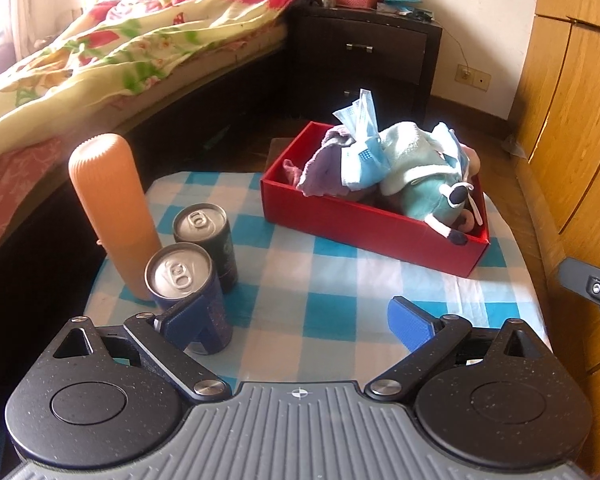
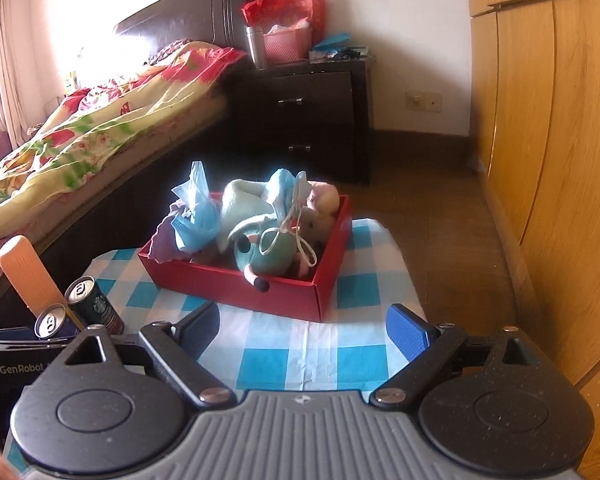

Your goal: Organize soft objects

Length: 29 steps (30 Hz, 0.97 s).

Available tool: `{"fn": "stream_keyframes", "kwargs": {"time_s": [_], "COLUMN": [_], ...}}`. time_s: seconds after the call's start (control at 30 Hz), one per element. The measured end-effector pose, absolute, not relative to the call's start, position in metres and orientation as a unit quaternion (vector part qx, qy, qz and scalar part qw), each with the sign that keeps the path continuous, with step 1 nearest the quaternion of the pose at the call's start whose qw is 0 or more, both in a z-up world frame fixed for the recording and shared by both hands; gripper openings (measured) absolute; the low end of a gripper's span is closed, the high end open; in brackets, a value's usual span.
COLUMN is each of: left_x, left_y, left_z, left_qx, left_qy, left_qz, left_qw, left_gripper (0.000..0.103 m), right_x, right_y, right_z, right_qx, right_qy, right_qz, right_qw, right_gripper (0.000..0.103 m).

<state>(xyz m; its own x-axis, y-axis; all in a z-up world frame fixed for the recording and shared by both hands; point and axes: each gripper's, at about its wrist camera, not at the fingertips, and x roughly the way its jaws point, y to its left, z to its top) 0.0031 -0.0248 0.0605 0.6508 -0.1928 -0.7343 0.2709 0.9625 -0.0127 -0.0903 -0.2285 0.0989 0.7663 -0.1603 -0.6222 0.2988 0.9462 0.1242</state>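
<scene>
A red box (image 1: 364, 224) (image 2: 260, 286) stands on the blue-checked tablecloth (image 1: 300, 280) (image 2: 284, 356). It is piled with soft things: a teal plush toy (image 1: 428, 192) (image 2: 272, 248), blue face masks (image 1: 364, 140) (image 2: 196, 216), a purple cloth (image 1: 324, 168) and a pale towel. My left gripper (image 1: 300, 320) is open over the cloth, nothing between its fingers; its left finger stands just in front of a can. My right gripper (image 2: 304, 332) is open too, empty, short of the box's near wall.
Two drink cans (image 1: 188, 280) (image 1: 206, 236) and an orange ribbed bottle (image 1: 112, 208) stand at the table's left. A bed with a floral quilt (image 1: 120, 48) lies left, a dark nightstand (image 1: 360, 56) behind, wooden wardrobe doors (image 1: 572, 120) right.
</scene>
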Motion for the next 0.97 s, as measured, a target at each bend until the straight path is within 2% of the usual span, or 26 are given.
{"fn": "stream_keyframes", "kwargs": {"time_s": [0.97], "left_x": [0.000], "left_y": [-0.026], "left_z": [0.062], "left_qx": [0.058], "left_qy": [0.382], "left_qz": [-0.127], "left_qw": [0.913], "left_gripper": [0.098], "right_x": [-0.087], "right_y": [-0.217], "right_z": [0.100], "right_qx": [0.100], "right_qy": [0.320], "right_qz": [-0.112], "right_qw": [0.936], "right_gripper": [0.073]}}
